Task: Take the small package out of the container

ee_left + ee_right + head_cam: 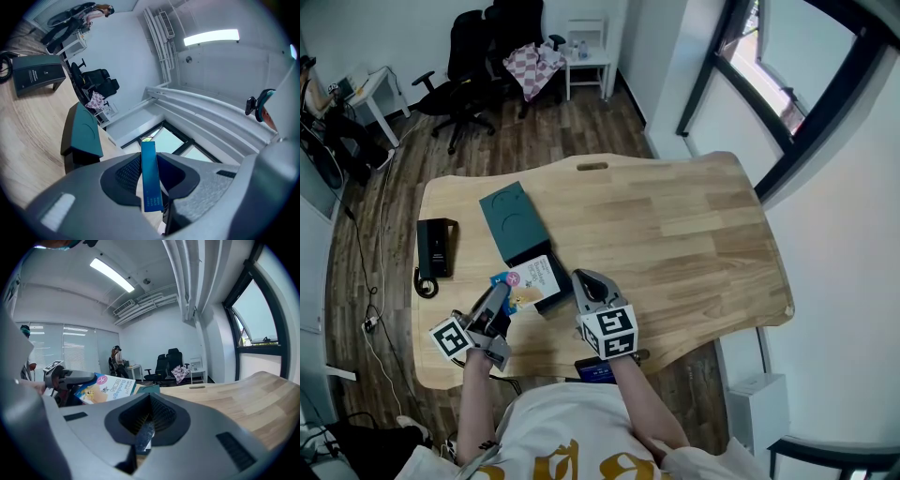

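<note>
The left gripper (150,163) is pinching the package (152,187), a thin blue pack seen edge-on between its 2 jaws. Only the near end is caught, and the rest stands out past the tips. In the head view the left gripper (492,314) holds the package (528,279) tilted up just ahead of its tips, over the left side of the container (553,292). I judge it lifted out but not yet carried clear.

Just to the right of the left gripper, the right gripper (147,420) has its jaws pressed on a thin dark strip. I take this for the container's near wall, so it seems to be steadying the box. In the head view the right gripper (581,279) sits at that corner. Beyond both grippers is the teal lid (514,223), and further left a black device (437,247) lies on the table (675,225).

The main risk is the shallow hold on 1 end. A quick swing could let the slim pack pivot or slip from the jaws and drop back into the container. If it is drawn away low, its far end could catch on the wall or the lid. If the right gripper lets go early, the light container could drag along or tip.
</note>
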The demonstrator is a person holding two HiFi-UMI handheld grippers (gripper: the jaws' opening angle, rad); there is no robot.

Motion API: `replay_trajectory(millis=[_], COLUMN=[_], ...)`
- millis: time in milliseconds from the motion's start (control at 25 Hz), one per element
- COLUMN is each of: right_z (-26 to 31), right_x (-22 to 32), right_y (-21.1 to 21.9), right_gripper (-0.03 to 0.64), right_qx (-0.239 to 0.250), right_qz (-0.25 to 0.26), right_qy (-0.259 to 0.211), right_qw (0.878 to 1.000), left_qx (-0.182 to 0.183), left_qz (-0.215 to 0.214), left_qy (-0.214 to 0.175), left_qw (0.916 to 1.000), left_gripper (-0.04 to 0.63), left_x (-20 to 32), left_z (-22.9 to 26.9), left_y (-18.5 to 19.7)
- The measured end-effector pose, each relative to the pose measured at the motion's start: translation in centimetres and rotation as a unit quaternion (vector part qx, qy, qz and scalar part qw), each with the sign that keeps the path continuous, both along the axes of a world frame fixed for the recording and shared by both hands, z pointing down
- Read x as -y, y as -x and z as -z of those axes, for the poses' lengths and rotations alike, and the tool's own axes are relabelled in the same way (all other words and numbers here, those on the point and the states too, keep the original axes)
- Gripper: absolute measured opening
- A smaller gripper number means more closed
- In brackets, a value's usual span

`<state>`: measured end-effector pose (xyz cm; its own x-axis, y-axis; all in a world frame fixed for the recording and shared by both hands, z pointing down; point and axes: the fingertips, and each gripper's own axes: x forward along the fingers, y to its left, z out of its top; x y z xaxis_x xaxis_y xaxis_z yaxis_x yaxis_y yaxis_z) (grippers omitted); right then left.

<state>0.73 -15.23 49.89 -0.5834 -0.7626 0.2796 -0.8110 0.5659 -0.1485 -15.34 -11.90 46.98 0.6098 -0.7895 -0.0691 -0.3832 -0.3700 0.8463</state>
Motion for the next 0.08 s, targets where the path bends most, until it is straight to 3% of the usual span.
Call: replay_trajectory(millis=[80], right_z=[-0.06], right_x=[0.12], right_y=[-0.1], right_gripper=[0.005], right_qx=[-0.003], right_qz=[0.001], right_qy=[0.0], right_qw=[1.0], left_qx=[-0.003], left_qz=[0.001], left_qy=[0.0], left_qw=[1.0], left_gripper=[0.095], left_x=[0.11], left_z=[0.03], left_y=[-0.02])
